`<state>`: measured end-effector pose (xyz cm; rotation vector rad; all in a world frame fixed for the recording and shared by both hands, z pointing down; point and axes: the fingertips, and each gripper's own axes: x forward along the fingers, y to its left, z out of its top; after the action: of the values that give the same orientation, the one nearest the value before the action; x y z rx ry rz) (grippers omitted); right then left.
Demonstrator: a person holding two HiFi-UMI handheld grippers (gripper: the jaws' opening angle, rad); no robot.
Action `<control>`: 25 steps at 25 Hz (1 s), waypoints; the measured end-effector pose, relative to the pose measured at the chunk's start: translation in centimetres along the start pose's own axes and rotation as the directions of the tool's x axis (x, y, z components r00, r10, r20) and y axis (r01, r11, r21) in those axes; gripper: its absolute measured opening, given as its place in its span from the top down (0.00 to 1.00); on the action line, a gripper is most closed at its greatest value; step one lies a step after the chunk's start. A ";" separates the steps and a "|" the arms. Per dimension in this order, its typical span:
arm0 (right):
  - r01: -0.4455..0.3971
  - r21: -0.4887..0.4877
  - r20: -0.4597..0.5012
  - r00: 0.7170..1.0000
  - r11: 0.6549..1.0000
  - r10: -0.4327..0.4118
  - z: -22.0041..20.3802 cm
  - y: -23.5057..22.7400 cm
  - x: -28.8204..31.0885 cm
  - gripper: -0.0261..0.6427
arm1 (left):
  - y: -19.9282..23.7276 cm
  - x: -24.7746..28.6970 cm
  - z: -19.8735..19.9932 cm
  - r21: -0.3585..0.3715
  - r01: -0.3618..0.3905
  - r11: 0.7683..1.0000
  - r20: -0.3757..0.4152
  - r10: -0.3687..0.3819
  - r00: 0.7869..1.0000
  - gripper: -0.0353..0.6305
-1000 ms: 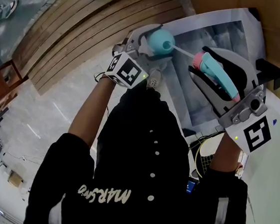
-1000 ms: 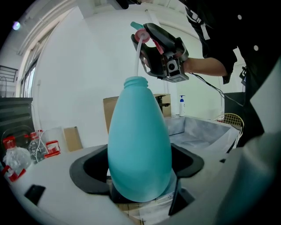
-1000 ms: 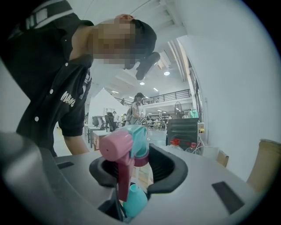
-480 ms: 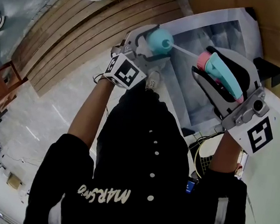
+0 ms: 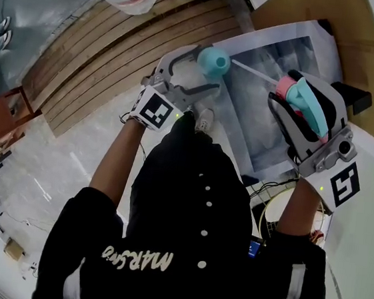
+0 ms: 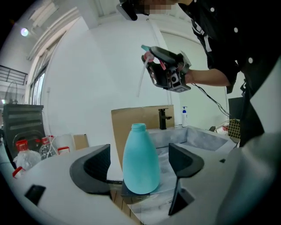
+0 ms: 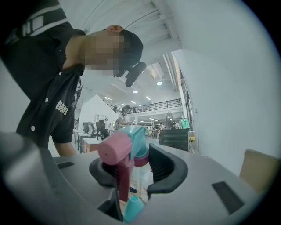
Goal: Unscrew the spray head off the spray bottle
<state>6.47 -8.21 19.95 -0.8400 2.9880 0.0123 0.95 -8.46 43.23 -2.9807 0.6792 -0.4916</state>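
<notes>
Spray head (image 5: 306, 102) off: the right gripper (image 7: 131, 165) is clamped on it, its dip tube (image 5: 253, 70) clear of the open-necked teal spray bottle (image 5: 214, 60). The left gripper (image 6: 139, 151) grips the bottle above the marbled worktop (image 5: 259, 137). Unscrewing looks finished; only setting both down may remain.

Over there a grey marble-patterned counter with a sunken basin (image 6: 210, 134) carries a black angular tap (image 6: 163, 117) at its back edge, with a white and blue pump bottle (image 6: 184, 116) near it; a brown cardboard sheet (image 6: 127, 116) stands upright behind the tap
</notes>
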 end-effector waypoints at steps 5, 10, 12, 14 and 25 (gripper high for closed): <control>0.210 -0.004 -0.014 0.977 0.978 -0.211 -0.8 -1.7 -4.1 0.73 | 0.2 -6.1 3.1 0.024 -0.101 0.995 0.023 0.101 0.995 0.50; 0.397 0.014 -0.046 0.917 0.918 -0.396 -2.8 -1.5 -7.7 0.73 | 0.4 -11.9 6.1 0.079 -0.284 0.956 0.002 0.284 0.959 0.88; 0.442 -0.004 -0.053 0.896 0.897 -0.441 -2.8 -1.0 -8.8 0.73 | 0.8 -13.9 7.5 0.003 -0.373 0.928 0.052 0.372 0.927 0.91; 0.476 -0.030 -0.056 0.877 0.879 -0.477 -2.4 -0.5 -9.8 0.73 | 0.9 -15.7 8.9 -0.148 -0.424 0.893 0.099 0.440 0.892 0.91; 0.608 -0.086 -0.022 0.791 0.789 -0.612 -0.9 2.4 -13.7 0.73 | 0.4 -20.2 13.4 -0.239 -0.539 0.808 0.070 0.568 0.820 0.91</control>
<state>16.84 0.93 21.36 -1.7981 2.6096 0.0853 -12.20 -0.50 24.50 -2.7390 1.6011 -0.1738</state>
